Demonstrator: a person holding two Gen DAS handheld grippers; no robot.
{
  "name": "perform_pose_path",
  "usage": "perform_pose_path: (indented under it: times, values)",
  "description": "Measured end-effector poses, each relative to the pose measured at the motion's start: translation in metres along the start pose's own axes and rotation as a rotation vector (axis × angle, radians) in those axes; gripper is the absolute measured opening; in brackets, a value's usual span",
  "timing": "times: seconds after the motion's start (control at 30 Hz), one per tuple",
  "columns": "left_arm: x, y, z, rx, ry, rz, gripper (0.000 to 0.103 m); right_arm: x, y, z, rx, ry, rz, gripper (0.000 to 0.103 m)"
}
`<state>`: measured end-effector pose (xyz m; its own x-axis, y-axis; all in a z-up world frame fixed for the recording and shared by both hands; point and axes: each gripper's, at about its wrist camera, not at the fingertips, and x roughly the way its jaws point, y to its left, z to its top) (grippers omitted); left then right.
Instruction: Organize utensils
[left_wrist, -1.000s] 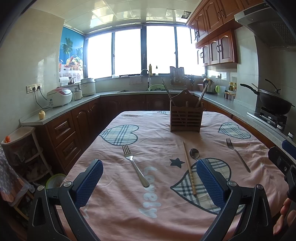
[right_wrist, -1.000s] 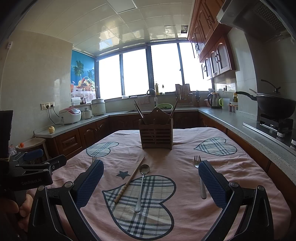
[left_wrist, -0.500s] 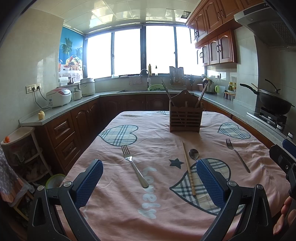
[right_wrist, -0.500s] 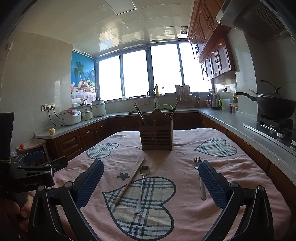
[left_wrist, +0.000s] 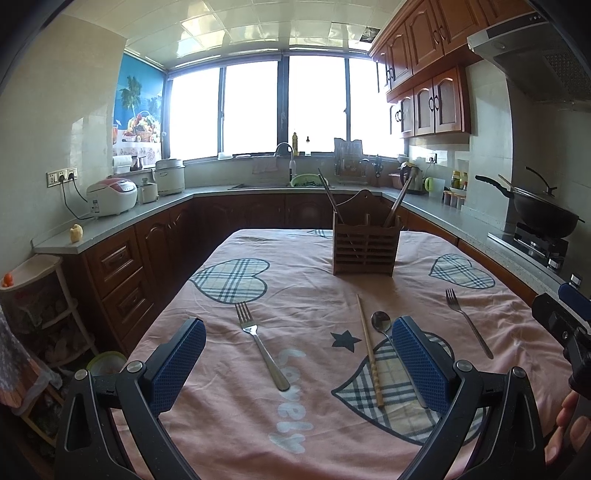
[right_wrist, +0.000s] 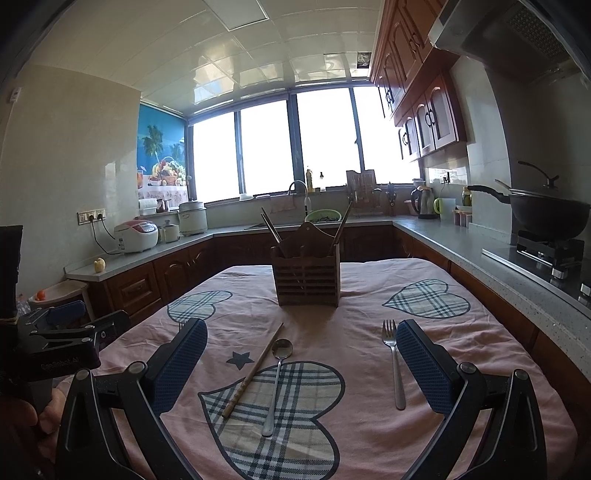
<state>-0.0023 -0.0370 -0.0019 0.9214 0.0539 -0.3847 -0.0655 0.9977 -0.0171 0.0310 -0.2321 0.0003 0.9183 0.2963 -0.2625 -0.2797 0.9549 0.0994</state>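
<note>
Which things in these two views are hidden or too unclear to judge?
- Left wrist view: the spoon handle is hidden behind the left tool finger.
- Right wrist view: the left fork shows only its tines beside the right tool finger.
- Both views: the holder contents are too dark to count.

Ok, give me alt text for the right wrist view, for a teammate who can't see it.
The open right gripper hovers empty over a pink tablecloth; ahead lie a chopstick, a spoon and a fork. Behind them stands a wooden holder with chopsticks in it. The left gripper shows at the left edge.
</note>
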Motion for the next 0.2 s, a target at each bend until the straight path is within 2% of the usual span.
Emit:
perform_pose_path:
  times: [0.2]
  values:
    - [0.0051,-0.0033,0.0044,-0.013,-0.013,-0.018,0.102,0.0099,-0.0042,0.0040,0.012,0.016,0.008,0.103]
